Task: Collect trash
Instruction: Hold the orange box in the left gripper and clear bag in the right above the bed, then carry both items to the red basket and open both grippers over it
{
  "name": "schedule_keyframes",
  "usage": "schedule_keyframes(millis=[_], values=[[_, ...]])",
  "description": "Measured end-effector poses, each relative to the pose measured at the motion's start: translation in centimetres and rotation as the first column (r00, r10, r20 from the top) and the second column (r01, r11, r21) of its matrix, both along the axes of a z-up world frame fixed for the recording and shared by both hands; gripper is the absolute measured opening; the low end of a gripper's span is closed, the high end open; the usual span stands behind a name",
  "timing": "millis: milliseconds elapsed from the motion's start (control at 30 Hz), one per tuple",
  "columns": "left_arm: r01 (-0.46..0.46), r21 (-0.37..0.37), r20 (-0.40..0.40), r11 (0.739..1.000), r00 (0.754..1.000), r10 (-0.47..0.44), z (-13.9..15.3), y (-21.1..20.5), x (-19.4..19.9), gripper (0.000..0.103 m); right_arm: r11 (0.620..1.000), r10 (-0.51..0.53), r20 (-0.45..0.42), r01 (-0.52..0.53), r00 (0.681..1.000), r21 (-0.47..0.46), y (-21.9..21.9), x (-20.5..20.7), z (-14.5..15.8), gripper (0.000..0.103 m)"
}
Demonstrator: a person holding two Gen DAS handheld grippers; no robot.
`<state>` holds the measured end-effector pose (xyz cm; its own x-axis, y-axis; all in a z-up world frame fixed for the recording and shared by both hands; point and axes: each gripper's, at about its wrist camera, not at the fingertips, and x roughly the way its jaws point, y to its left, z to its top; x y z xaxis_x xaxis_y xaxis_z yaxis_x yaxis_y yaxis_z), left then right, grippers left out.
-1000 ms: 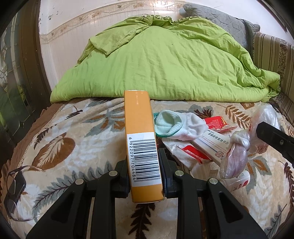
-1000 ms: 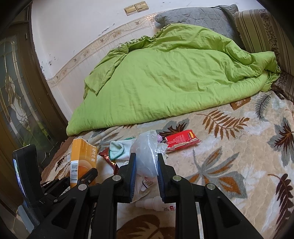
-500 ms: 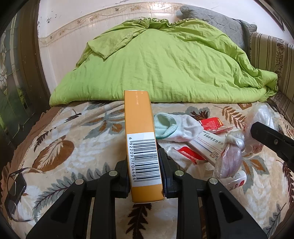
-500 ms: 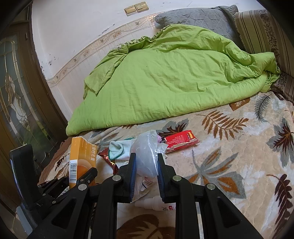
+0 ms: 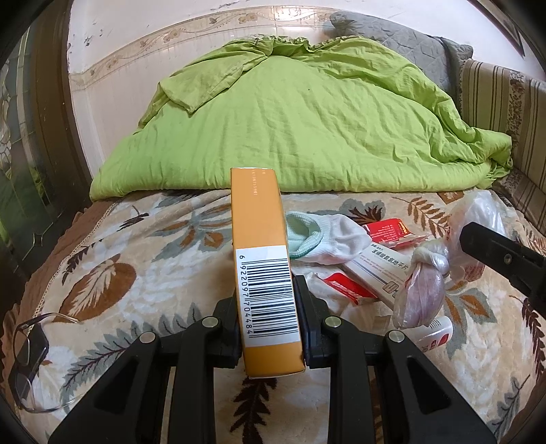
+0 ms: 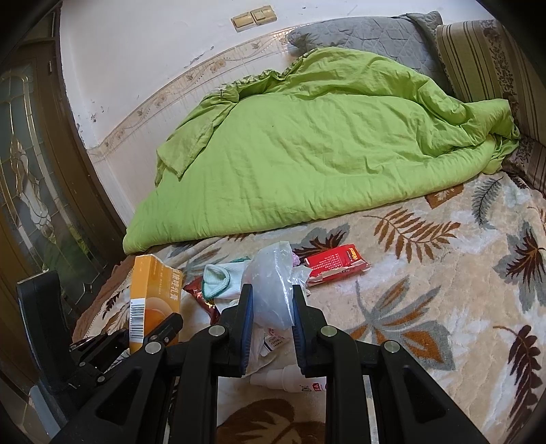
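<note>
My left gripper [image 5: 268, 322] is shut on an orange carton [image 5: 261, 249] with a barcode, held upright above the bed; the carton [image 6: 155, 300] also shows at the left of the right wrist view. My right gripper [image 6: 272, 316] is shut on a clear knotted plastic bag [image 6: 271, 290], whose knotted end [image 5: 423, 287] hangs over the litter. Under it lie a white and green sock [image 5: 324, 240], a red packet [image 6: 336, 264], a white medicine box [image 5: 385, 266], a red-and-white wrapper [image 5: 344, 288] and a small white bottle [image 6: 290, 377].
A leaf-patterned blanket [image 6: 426, 307] covers the bed. A rumpled green duvet [image 5: 300, 119] fills the back, with a grey pillow [image 6: 368, 32] and a striped cushion [image 6: 477, 58] behind. Eyeglasses [image 5: 29, 351] lie at the left edge. A dark glazed door [image 6: 30, 191] stands on the left.
Both grippers have drifted back slightly with their loads still held; the hanging bag has swung a little left in the left wrist view. Nothing was let go.
</note>
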<state>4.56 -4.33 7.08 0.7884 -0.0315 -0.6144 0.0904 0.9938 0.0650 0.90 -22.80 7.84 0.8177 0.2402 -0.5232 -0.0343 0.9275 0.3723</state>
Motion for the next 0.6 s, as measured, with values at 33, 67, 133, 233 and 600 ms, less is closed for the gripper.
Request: schedule_keyframes(millis=[33,67,133,233,600], values=[[0.000,-0.002,-0.001,1.000,1.000,0.000,0.0,0.0,0.0,0.024,1.000,0.000,0.001,0.000,1.000,0.000,0.0,0.0,0.0,0.022],[0.001,-0.007,-0.002,1.000,1.000,-0.001,0.0,0.0,0.0,0.024,1.000,0.000,0.002,0.000,1.000,0.000,0.1,0.0,0.1,0.022],[0.003,-0.013,-0.003,1.000,1.000,-0.003,0.0,0.0,0.0,0.024,1.000,-0.002,0.005,0.002,1.000,0.002,0.0,-0.1,0.2,0.022],[0.012,-0.036,0.003,0.999,1.000,-0.011,0.3,0.1,-0.3,0.024,1.000,-0.011,0.013,0.011,1.000,0.006,-0.2,-0.4,0.4,0.022],[0.158,-0.128,0.030,0.979,0.987,-0.156,2.9,-0.7,-5.0,0.024,0.996,-0.079,0.044,0.077,0.996,0.036,-2.9,-6.2,2.8,0.022]])
